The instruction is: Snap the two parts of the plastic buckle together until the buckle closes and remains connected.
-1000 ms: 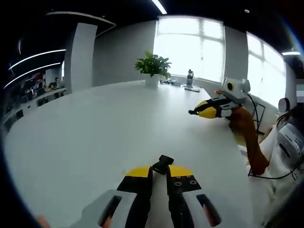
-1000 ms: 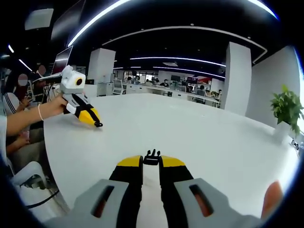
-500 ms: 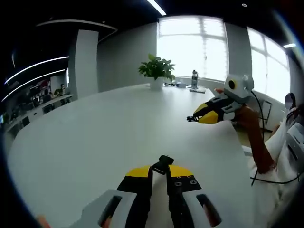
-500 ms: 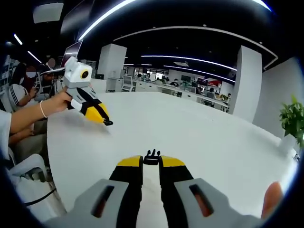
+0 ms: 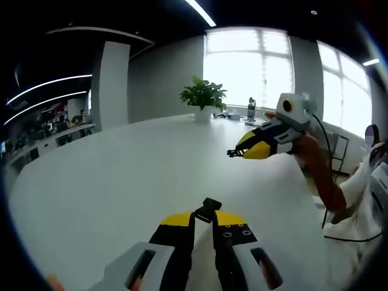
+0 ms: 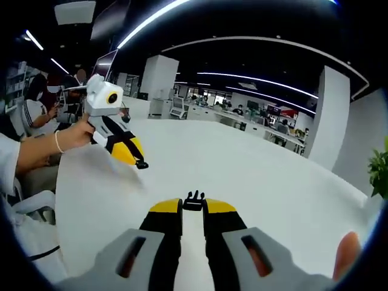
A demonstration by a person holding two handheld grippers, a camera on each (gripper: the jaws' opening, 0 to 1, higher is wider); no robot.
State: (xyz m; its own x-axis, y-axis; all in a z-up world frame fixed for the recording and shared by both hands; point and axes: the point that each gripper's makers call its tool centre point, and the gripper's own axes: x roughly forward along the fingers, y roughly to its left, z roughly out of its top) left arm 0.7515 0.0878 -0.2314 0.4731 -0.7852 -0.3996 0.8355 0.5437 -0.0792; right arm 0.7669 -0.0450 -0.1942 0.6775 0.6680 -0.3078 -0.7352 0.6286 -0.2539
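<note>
My left gripper has its jaws pressed on the socket half of the buckle, a black piece poking out past the yellow tips at 6 o'clock in the left gripper view. My right gripper pinches the pronged half of the buckle the same way, its small prongs facing forward over the white table. The two halves are well apart, both held above the table.

The left gripper view gives me bright windows, a potted plant at 12 o'clock with green leaves in a white pot, and a bottle just beside it. The right gripper view gives me an office floor with desks and seated people at 9 o'clock. I can read no writing in either view
</note>
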